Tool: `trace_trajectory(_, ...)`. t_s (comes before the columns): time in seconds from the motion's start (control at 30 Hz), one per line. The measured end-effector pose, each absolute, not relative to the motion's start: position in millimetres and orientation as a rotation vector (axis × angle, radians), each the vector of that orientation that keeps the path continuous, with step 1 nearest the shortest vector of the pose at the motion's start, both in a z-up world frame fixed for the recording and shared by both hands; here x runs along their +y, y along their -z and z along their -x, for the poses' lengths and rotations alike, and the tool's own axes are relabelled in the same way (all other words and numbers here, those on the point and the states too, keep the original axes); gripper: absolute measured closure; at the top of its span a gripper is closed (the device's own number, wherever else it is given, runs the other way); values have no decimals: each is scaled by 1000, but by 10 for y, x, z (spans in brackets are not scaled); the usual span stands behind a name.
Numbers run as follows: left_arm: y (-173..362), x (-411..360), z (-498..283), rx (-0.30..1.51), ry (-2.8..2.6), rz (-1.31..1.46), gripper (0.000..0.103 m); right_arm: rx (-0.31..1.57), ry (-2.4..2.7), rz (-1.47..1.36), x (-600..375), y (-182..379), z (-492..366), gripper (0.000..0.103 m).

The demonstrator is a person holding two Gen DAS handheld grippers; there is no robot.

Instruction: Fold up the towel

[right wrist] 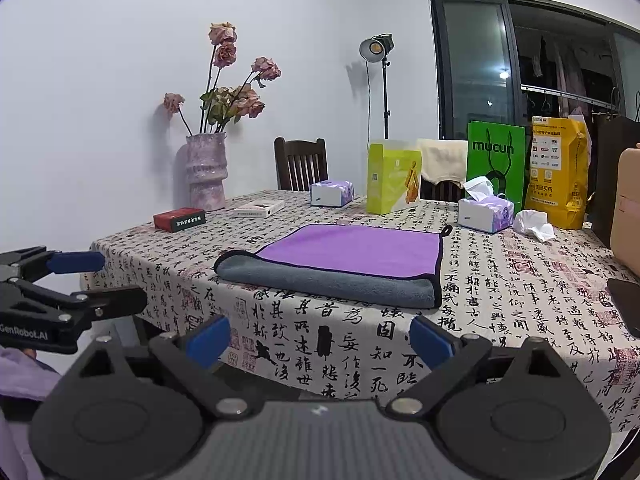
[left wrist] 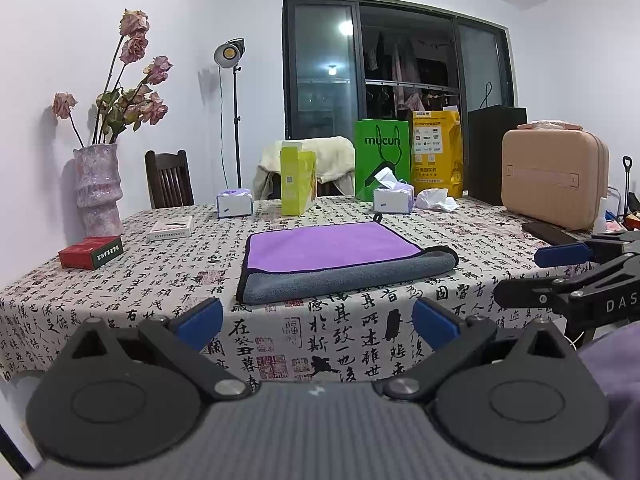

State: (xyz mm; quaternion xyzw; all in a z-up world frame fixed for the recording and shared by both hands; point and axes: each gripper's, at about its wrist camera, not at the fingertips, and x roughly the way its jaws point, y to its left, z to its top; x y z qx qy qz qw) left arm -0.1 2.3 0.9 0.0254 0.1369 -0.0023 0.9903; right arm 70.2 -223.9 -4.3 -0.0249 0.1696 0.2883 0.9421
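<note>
The towel (left wrist: 344, 260) lies folded at the centre of both views on the table (left wrist: 168, 276), purple face up with a strip of its grey side showing along the near edge, well apart from both grippers. The left gripper (left wrist: 318, 322) sits low in the frame of its own view with fingers spread wide and nothing between them. The right gripper (right wrist: 320, 340) is likewise wide apart and empty, short of the table's near edge.
</note>
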Motion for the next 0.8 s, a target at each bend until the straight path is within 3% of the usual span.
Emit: trace_trajectory(0.8,14,3,-9,277,3,-53,0,352,-584,53,-2214,55,-721,6)
